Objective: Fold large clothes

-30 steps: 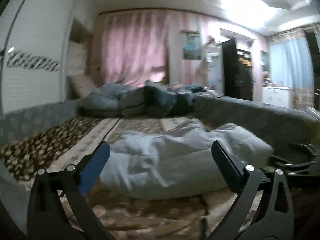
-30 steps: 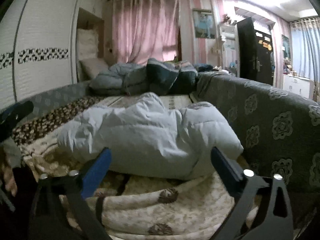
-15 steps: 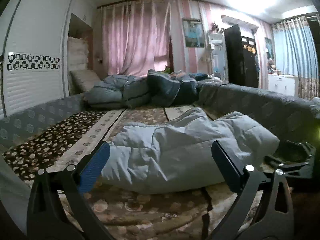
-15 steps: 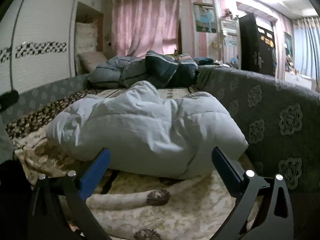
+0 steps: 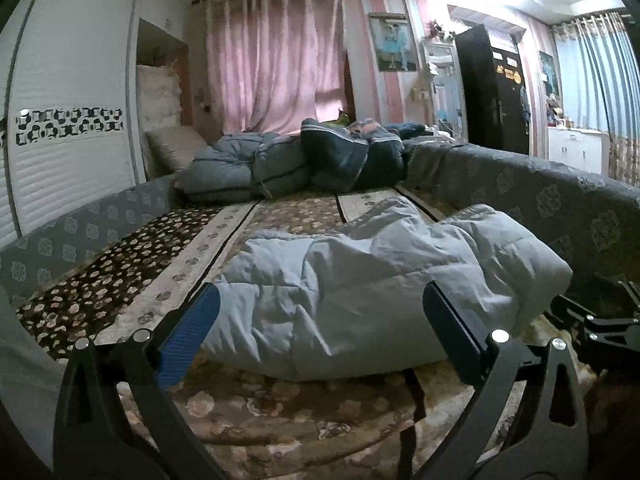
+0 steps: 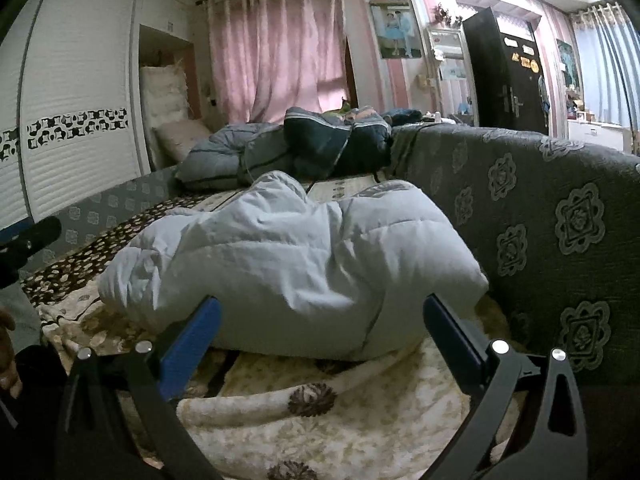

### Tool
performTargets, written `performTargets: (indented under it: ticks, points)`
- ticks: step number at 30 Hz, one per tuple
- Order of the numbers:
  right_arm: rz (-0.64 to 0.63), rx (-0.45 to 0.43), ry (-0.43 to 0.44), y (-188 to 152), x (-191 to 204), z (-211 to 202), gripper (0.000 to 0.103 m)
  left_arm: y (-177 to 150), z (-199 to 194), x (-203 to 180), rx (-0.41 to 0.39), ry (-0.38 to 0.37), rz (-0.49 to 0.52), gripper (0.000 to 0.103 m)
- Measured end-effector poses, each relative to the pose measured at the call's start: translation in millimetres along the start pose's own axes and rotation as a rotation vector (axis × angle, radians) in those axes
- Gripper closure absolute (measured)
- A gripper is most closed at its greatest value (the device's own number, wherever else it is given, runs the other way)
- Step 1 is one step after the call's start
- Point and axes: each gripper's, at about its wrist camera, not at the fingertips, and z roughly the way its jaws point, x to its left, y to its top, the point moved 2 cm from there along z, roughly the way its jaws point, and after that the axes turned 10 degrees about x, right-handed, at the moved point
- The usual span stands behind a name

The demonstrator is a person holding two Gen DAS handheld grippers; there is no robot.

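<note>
I've got both tools low over the bed [image 5: 280, 408], facing a pale blue puffy jacket [image 5: 384, 276] that lies bunched in a heap on the floral blanket [image 6: 320, 424], its right end up against the grey patterned side panel [image 6: 560, 232]; left hand-held gripper [image 5: 318, 320] is released, jaws spread wide, nothing betw. them; right hand-held gripper [image 6: 322, 326] same, spread and empty, just short of the jacket's near edge; in the left view I can see the right tool's black frame at the far right, so the 2 are near each other.

Step in hand, as I judge it: get a first hold on the jacket to spread it flat before any fold; best approach imo is to find real edges, not the bulge; hem or cuffs aren't clear from here, so I'd go for the near lower edge w/ each tool, well apart, 1 toward each end; pinch only 1 layer of the shell, since padded fabric slips and a thick bite won't hold; then lift and draw away from the side panel so the right end has room to open; keep clear of the quilt pile [image 5: 288, 160] at the far end.
</note>
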Motion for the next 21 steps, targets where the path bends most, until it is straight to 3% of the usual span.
performTargets:
  ticks: [6, 21]
  points:
    - [0.022, -0.013, -0.001, 3.1, -6.1, -2.8, 0.002, -3.9, -0.7, -4.2, 0.039, 0.011, 0.019, 0.003]
    - [0.046, -0.021, 0.011, 4.2, -12.8, -4.6, 0.002, -0.8, -10.9, 6.3, 0.018, 0.035, -0.019, 0.003]
